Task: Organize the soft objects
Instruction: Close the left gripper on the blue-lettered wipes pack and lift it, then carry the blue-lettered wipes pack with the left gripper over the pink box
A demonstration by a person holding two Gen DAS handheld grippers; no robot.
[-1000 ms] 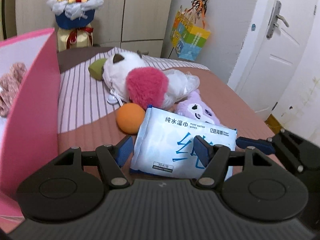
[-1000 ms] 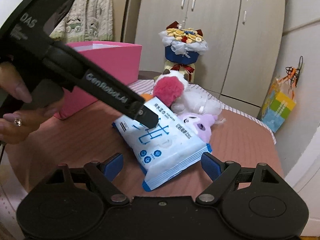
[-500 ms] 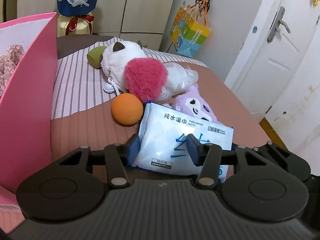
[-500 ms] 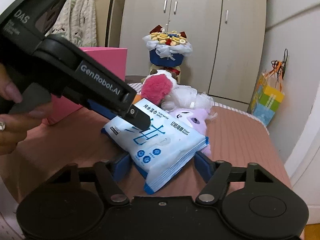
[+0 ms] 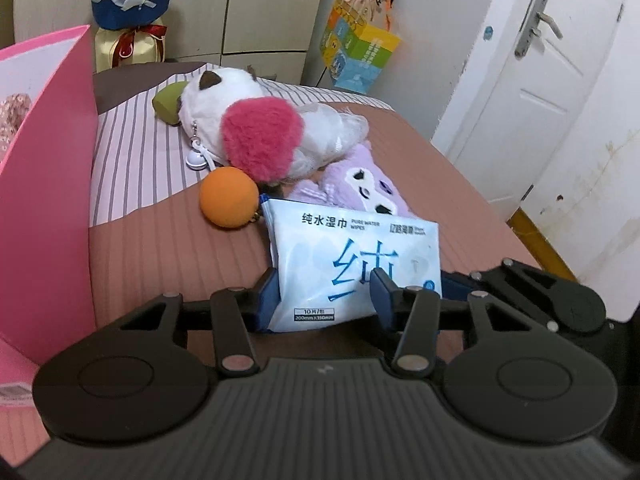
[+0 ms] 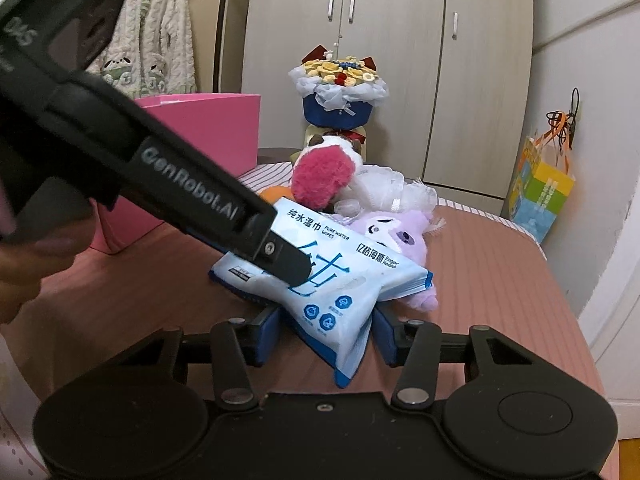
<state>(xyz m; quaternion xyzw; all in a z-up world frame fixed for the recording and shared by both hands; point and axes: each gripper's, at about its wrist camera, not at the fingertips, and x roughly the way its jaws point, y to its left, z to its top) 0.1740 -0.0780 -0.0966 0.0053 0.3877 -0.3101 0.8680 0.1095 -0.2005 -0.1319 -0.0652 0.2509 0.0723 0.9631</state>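
Note:
A blue and white pack of wet wipes (image 5: 352,256) lies on the brown bed cover, with both grippers on it. My left gripper (image 5: 324,292) is shut on the pack's near end, one blue pad on each side. In the right wrist view, the left gripper (image 6: 288,268) reaches in from the left as a black arm and crosses the pack (image 6: 352,280). My right gripper (image 6: 328,324) is closing on the pack's near corner, which bunches between its pads. Behind the pack lie a purple plush (image 5: 360,184), an orange ball (image 5: 229,196) and a white plush with a pink fluffy patch (image 5: 260,140).
A tall pink box (image 5: 48,160) stands open on the bed to the left. A flower bouquet (image 5: 128,0) and wardrobe doors are at the back. A colourful gift bag (image 5: 360,56) hangs on the wall, and a white door (image 5: 540,80) is on the right. A person's hand (image 6: 24,268) holds the left gripper.
Both grippers' jaws have closed in onto the wipes pack. Its near corner now bunches between the right pads. The left wrist view has tilted down a little.

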